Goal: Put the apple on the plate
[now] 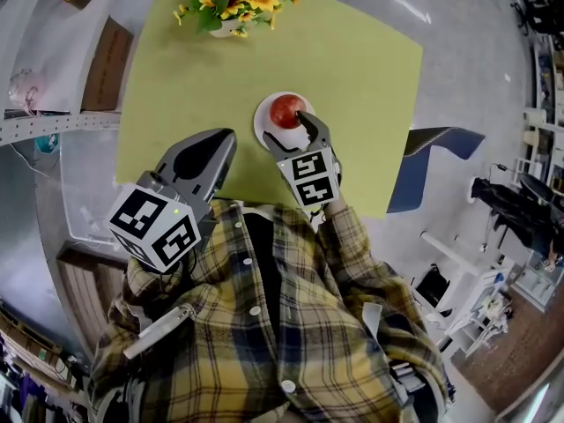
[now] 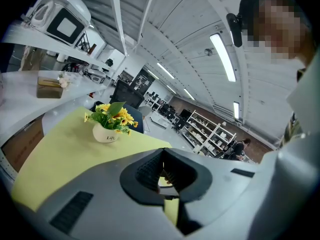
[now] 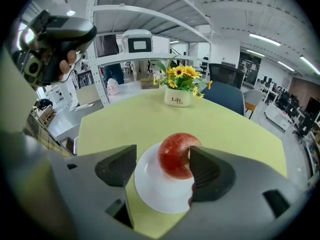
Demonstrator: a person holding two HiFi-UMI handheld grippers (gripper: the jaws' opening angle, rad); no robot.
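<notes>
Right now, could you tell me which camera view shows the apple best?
The right gripper view: the apple sits large on the white plate between the open jaws of the right gripper. The head view shows it small from above, partly behind that gripper. The left gripper view does not show it.

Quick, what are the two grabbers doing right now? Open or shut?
Left gripper: shut, holding nothing.
Right gripper: open, jaws either side of the apple sitting on the plate.
</notes>
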